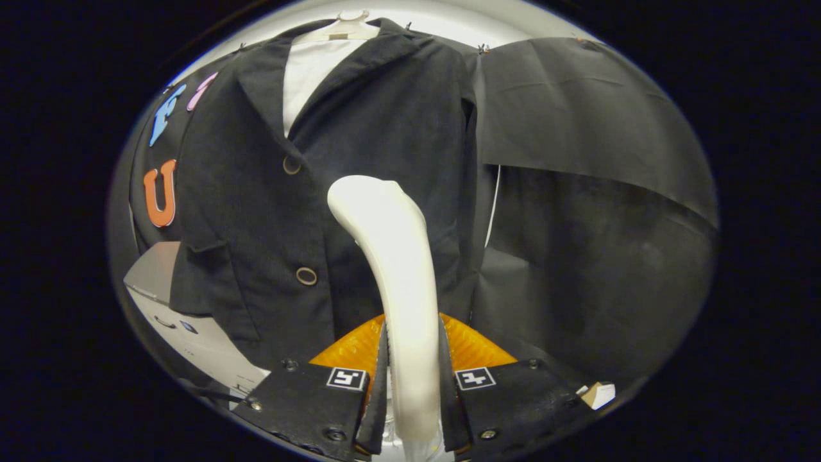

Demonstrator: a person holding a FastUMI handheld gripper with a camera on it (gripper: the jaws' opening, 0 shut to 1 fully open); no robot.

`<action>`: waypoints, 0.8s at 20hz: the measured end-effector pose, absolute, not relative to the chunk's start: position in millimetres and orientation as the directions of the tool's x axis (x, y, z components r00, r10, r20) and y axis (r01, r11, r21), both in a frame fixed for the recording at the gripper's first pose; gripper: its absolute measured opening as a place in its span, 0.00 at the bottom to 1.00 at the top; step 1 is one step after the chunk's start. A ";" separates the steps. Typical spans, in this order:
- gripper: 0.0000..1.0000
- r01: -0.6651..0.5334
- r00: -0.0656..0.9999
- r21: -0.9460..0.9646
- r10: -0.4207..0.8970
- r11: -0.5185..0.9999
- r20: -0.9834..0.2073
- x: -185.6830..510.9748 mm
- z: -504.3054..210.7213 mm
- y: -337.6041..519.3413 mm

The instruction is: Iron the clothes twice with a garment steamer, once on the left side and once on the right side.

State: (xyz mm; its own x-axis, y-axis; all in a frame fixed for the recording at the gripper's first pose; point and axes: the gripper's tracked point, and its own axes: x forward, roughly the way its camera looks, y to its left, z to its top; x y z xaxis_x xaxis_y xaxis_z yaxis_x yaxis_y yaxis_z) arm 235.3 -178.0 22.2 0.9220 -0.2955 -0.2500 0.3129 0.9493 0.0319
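A dark jacket (256,192) with round buttons hangs on a pale hanger (346,29) over a white shirt (308,70), straight ahead of me. My gripper (412,359) is shut on the white handle of the garment steamer (394,256). The steamer curves up from between my fingers, and its head rests against or just before the jacket's right front panel, right of the button row. The steamer's face is hidden from me.
Black cloth (577,160) hangs to the right of the jacket. A white box-like unit (186,321) stands low on the left, partly behind the jacket's hem. A small pale object (600,393) lies low on the right.
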 end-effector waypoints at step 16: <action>0.37 0.310 0.887 0.019 -0.281 0.951 -0.367 222.4 -50.8 -166.3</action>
State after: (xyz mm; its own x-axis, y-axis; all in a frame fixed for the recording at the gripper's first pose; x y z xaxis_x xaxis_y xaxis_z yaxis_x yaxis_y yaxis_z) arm 222.4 -166.3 -50.8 0.8865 -0.2814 -0.3672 0.3096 0.9507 0.0190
